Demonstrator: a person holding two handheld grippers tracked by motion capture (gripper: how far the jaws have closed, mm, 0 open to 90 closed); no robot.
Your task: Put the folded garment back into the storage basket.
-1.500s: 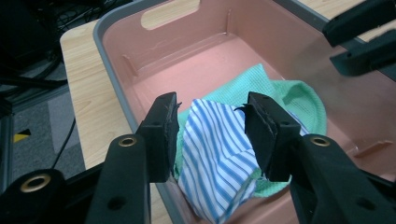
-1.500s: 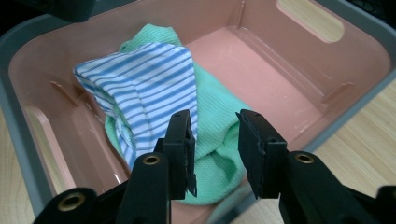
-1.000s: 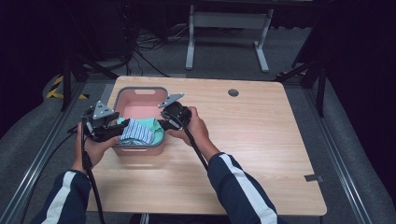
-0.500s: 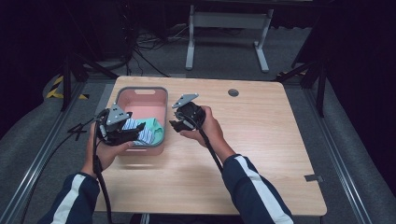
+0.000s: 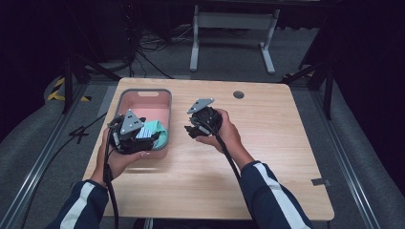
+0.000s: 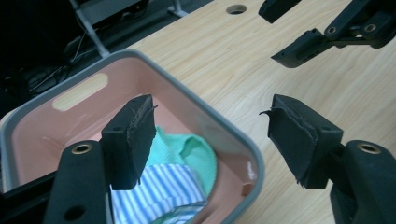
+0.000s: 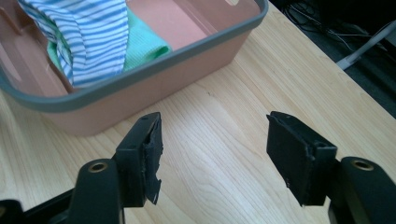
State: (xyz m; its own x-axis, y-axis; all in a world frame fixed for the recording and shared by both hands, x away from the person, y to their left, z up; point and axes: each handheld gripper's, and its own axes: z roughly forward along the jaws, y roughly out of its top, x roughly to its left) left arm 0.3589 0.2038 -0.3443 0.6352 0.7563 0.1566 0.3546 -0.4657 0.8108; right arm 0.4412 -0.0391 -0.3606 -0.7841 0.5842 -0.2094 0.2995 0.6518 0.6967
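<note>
Pink bin [image 5: 143, 98] sits at the far left of the table [image 5: 267, 157]; a striped cloth [image 7: 88, 37] lies on a green cloth [image 7: 142, 44] in its near end. Left claw [image 6: 212, 135] is above the bin's near right corner, jaws just been opening, nothing between them. Right claw [image 7: 215, 154] is over bare table just right of the bin, jaws likewise just been opening, empty.

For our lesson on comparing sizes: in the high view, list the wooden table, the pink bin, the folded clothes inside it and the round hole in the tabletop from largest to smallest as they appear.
1. Wooden table
2. Pink bin
3. Folded clothes, partly hidden behind the left gripper, so their full extent is unsure
4. Round hole
</note>
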